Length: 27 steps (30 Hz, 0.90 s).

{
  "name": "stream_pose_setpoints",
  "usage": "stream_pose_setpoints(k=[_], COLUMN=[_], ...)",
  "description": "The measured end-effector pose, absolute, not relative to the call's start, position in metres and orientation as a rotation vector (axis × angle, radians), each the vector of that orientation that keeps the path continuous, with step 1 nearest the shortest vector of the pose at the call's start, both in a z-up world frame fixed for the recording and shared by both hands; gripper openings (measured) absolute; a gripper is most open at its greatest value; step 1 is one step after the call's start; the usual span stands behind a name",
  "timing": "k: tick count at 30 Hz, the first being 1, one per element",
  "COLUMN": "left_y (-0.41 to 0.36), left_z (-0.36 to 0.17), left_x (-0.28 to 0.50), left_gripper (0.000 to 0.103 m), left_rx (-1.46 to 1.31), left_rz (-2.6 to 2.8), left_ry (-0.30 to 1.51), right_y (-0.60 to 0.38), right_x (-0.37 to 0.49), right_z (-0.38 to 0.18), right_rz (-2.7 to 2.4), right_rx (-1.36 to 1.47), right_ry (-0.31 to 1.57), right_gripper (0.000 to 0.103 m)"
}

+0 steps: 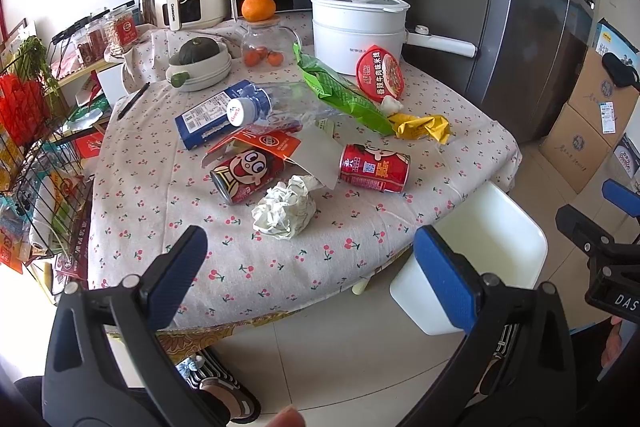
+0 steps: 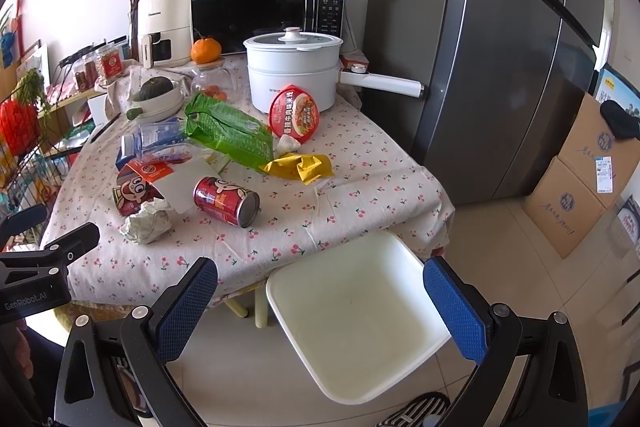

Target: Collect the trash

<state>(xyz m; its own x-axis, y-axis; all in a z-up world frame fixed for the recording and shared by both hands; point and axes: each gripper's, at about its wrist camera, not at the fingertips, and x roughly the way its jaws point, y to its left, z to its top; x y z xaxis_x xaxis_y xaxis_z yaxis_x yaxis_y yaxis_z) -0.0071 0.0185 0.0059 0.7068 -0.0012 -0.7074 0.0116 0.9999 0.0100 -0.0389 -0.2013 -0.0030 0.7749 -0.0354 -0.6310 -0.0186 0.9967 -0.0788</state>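
You held both tongs released and empty, short of the surface's near edge. Your left tongs point(image 1: 310, 275) hovered with their blue pads wide apart, facing the crumpled white paper ball point(image 1: 285, 207) lying on the cherry-print surface point(image 1: 224, 259). Your right tongs point(image 2: 320, 301) were likewise spread, and between their pads showed the white bin point(image 2: 356, 323) standing on the floor, tucked just under the surface's corner.

The trash lay clustered mid-surface. Just behind the paper ball one red can point(image 1: 246, 173) lay on its side, partly under a torn orange-and-white carton piece point(image 1: 280, 147). A second red can point(image 1: 375, 167) lay on its side to the right of it. Farther back were a crushed clear plastic bottle point(image 1: 272, 109) resting across a blue carton point(image 1: 208, 119), a green snack bag point(image 1: 344, 95), a crumpled yellow wrapper point(image 1: 422, 127), and a red noodle-bowl lid point(image 1: 379, 73) leaning against the white electric pot point(image 1: 358, 31).
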Motion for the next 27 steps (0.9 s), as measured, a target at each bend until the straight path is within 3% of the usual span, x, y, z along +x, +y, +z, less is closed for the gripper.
stream_pose_setpoints(k=[27], left_y=[0.0188], left_z=[0.0054], left_x=[-0.0093], left_gripper=[0.103], left_rx=[0.023], left_rz=[-0.008], left_ry=[0.776], right_y=[-0.2034], right_x=[-0.0370], right_z=[-0.0063], right_rz=[-0.036], right_rx=[-0.072], right_ry=[0.690], right_gripper=[0.103])
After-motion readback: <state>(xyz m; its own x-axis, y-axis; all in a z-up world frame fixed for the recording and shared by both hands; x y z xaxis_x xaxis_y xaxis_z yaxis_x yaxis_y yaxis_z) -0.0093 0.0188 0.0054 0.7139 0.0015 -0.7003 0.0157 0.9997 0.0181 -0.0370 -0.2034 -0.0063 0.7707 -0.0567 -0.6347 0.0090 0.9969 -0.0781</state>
